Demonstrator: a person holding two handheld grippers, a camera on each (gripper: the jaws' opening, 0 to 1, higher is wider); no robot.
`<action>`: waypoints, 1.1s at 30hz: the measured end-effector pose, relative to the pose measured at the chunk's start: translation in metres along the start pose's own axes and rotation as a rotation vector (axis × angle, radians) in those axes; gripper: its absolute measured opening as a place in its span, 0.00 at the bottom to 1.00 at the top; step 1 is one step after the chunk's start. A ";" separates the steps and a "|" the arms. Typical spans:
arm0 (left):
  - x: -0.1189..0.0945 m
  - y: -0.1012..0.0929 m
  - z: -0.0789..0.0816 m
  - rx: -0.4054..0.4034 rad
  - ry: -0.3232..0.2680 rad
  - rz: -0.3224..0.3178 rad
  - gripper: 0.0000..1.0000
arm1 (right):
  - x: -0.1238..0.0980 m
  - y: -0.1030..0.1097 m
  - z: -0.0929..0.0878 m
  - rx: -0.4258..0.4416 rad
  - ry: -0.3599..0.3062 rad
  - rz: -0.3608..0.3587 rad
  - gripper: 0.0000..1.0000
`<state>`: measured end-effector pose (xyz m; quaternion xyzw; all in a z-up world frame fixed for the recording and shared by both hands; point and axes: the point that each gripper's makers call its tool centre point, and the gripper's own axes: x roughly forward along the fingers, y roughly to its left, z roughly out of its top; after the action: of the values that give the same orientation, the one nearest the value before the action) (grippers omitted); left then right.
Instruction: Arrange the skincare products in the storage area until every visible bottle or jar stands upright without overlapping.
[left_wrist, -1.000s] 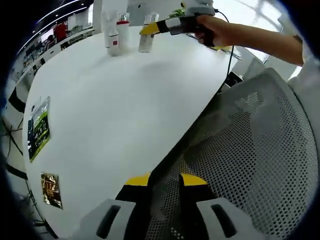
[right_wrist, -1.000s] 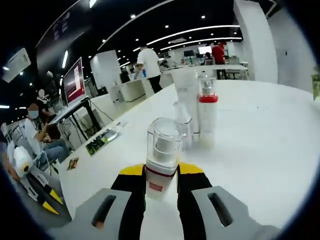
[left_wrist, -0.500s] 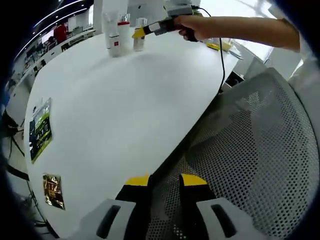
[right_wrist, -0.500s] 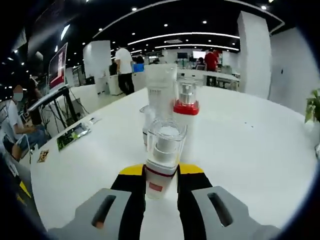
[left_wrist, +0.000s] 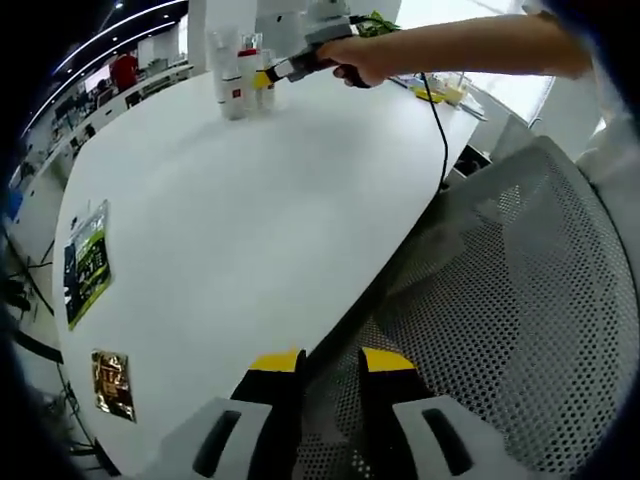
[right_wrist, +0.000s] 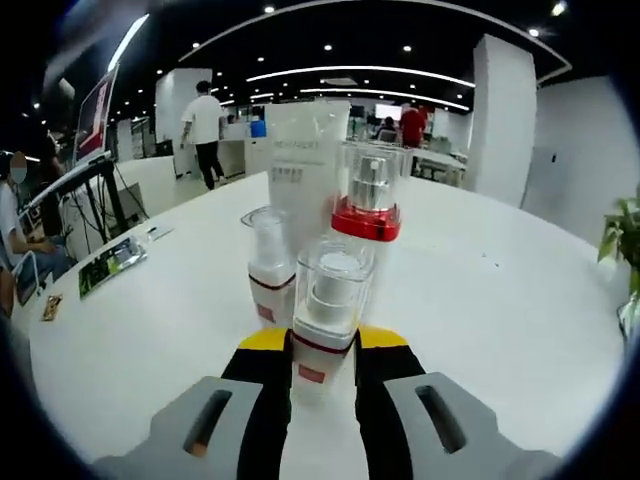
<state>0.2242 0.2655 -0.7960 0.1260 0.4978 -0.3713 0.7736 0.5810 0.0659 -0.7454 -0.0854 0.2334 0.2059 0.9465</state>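
The right gripper (right_wrist: 322, 375) has its jaws closed on a clear-capped pump bottle (right_wrist: 327, 315), held upright over the white table (right_wrist: 500, 340), just in front of a small clear-capped bottle (right_wrist: 268, 270), a red-collared pump bottle (right_wrist: 368, 225) and a white tube (right_wrist: 305, 160). The left gripper (left_wrist: 330, 385) holds nothing, its jaws slightly apart, apparently above a mesh chair back (left_wrist: 500, 330) at the table edge.
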 end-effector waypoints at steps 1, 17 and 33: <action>0.000 0.000 0.000 0.000 0.000 0.000 0.22 | 0.001 -0.002 -0.002 -0.009 0.000 -0.015 0.21; -0.001 0.002 0.001 0.000 -0.004 0.008 0.22 | 0.010 -0.009 0.003 -0.051 -0.036 -0.088 0.22; -0.002 0.004 0.002 0.003 -0.013 0.019 0.22 | -0.003 -0.006 -0.007 -0.004 -0.005 -0.068 0.27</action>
<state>0.2283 0.2682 -0.7938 0.1295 0.4910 -0.3654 0.7802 0.5782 0.0572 -0.7499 -0.0945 0.2275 0.1742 0.9534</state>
